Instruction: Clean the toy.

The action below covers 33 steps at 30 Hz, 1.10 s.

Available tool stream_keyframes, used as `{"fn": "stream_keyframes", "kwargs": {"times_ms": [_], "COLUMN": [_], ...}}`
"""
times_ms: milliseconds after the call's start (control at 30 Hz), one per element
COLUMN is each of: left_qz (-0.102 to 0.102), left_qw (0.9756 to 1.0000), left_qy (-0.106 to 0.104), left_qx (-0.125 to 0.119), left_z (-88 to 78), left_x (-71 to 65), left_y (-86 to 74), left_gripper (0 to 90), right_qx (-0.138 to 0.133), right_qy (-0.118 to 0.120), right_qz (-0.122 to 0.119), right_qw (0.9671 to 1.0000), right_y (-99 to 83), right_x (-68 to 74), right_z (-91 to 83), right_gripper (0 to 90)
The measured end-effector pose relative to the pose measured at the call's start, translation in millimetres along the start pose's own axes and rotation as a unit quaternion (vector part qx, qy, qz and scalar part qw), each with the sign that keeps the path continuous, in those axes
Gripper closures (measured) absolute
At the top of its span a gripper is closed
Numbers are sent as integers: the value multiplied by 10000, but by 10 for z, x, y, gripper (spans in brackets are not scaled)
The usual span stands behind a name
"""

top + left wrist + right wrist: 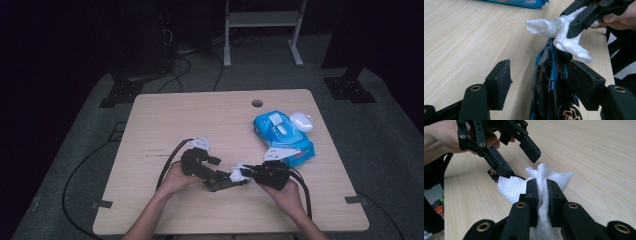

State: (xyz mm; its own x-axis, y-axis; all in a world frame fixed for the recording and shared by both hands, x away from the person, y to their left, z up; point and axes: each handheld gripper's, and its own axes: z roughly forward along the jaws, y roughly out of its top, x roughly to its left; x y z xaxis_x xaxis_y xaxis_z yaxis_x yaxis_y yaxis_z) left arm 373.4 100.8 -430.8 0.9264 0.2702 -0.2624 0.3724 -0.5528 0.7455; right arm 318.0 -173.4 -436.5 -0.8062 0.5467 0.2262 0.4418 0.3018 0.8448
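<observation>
A black and blue toy car (219,181) lies on the wooden table (200,120) near its front edge. In the left gripper view the car (549,82) sits between the jaws of my left gripper (539,66). The jaws stand apart, with the left pad (499,82) clear of the car and the right pad close against its side. My right gripper (542,183) is shut on a crumpled white wipe (511,188). It holds the wipe (554,26) against the car's far end, and my left gripper (520,165) faces it with its jaws spread.
A blue pack of wipes (282,134) lies at the right of the table with a white rounded object (302,121) behind it. A cable hole (257,103) is near the back edge. Black cables trail from both grippers toward the front edge.
</observation>
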Motion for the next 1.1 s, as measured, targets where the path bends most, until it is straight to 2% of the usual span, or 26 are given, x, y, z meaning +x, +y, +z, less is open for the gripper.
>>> {"fn": "stream_keyframes", "kwargs": {"times_ms": [167, 367, 467, 533, 667, 800, 967, 1100], "left_qz": [102, 133, 169, 321, 554, 616, 860, 947], "left_qw": [9999, 9996, 9992, 9984, 9971, 9963, 9929, 9912], "left_qy": [-58, -148, -197, -185, -47, 85, 266, 358], "left_qx": [114, 188, 312, 422, 523, 596, 774, 850], "left_z": [34, 80, 145, 183, 219, 274, 375, 438], "left_x": [-56, -123, -183, -241, -351, -414, -512, -549], "left_y": [19, 29, 46, 52, 29, -14, -35, -62], "left_gripper": [341, 351, 339, 327, 327, 298, 283, 276], "right_qx": [94, 218, 338, 431, 521, 668, 834, 899], "right_qy": [15, 84, 142, 175, 196, 198, 194, 220], "right_qz": [-82, -160, -272, -358, -467, -540, -621, -561], "right_qw": [9999, 9996, 9990, 9983, 9974, 9961, 9944, 9941], "right_y": [2, 3, -12, -27, -87, -142, -216, -262], "right_x": [23, 63, 103, 140, 207, 252, 277, 255], "right_z": [-22, -58, -97, -123, -166, -181, -176, -164], "right_gripper": [806, 806, 806, 806, 806, 805, 805, 805]}}
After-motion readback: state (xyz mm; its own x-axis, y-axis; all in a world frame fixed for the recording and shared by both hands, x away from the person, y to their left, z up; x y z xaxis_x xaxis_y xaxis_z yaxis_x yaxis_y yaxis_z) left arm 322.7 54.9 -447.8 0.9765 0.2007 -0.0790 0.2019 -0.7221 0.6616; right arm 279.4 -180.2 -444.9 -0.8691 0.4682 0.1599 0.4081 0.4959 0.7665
